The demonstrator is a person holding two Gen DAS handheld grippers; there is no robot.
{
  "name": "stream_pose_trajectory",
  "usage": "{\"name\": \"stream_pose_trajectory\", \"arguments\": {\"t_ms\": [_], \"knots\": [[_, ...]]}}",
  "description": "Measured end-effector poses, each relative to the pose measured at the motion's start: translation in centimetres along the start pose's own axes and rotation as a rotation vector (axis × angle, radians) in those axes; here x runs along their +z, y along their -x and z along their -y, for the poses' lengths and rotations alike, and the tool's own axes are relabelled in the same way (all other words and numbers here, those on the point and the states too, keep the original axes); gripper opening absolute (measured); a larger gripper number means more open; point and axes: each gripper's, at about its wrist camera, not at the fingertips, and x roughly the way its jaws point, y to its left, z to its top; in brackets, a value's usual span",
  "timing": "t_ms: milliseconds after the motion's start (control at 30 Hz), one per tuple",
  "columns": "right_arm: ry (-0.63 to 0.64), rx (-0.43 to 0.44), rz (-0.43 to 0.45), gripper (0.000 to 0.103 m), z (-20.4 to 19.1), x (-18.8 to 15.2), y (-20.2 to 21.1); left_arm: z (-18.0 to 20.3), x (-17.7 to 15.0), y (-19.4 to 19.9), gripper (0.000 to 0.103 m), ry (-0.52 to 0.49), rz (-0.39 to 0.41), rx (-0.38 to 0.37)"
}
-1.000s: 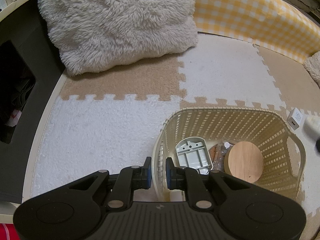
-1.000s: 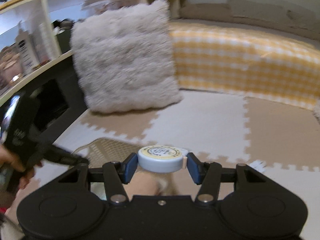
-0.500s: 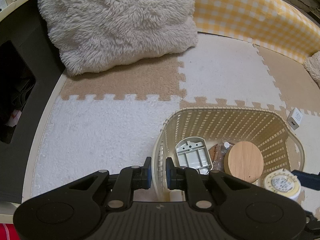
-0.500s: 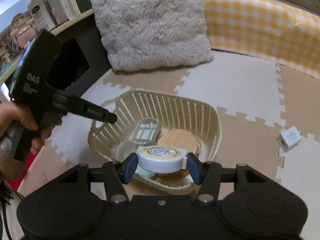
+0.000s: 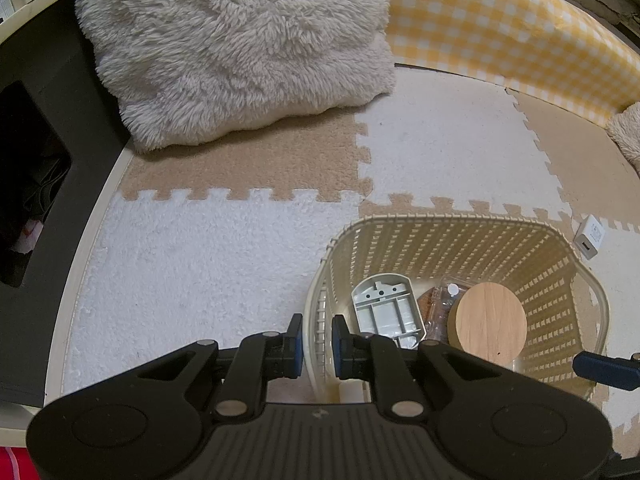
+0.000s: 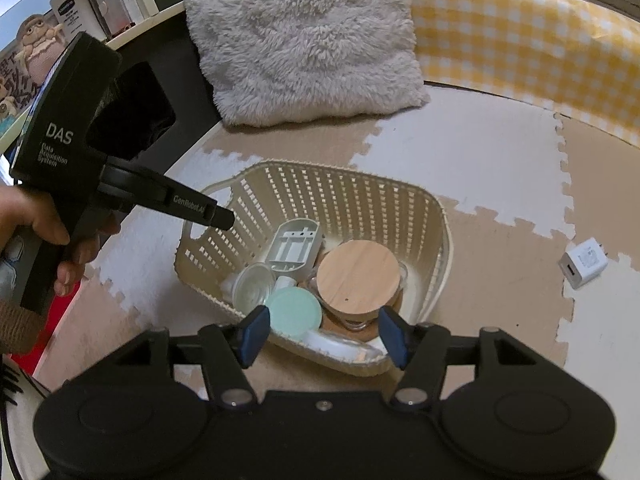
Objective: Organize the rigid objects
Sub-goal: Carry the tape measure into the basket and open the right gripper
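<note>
Beige-and-white puzzle floor mats, fluffy cushion, yellow gingham bolster

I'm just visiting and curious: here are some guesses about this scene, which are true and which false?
1. The left tool is clamped on the basket wall. True.
2. The right tool grips a round tin. False: its jaws have just been opening, with nothing pinched between them.
3. A wooden lid lies inside the basket. True.
4. The white charger is in the basket. False: it lies on the floor mat outside it.
5. The fluffy pillow sits in the basket. False: it stands behind it.
</note>
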Motion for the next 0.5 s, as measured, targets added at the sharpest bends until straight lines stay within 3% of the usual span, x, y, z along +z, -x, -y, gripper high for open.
{"name": "stream_pose_trajectory", "arguments": {"t_ms": [333, 500], "knots": [[-0.002, 0.000, 0.003, 0.061, 0.0, 0.0, 0.1, 0.0, 0.0, 0.0, 0.015, 0.000, 0.000, 0.000], [-0.007, 0.010, 0.049, 0.061, -0.1, 0.6, 1.2, 0.0, 0.0, 0.0, 0.014, 0.000, 0.000, 0.000]]}}
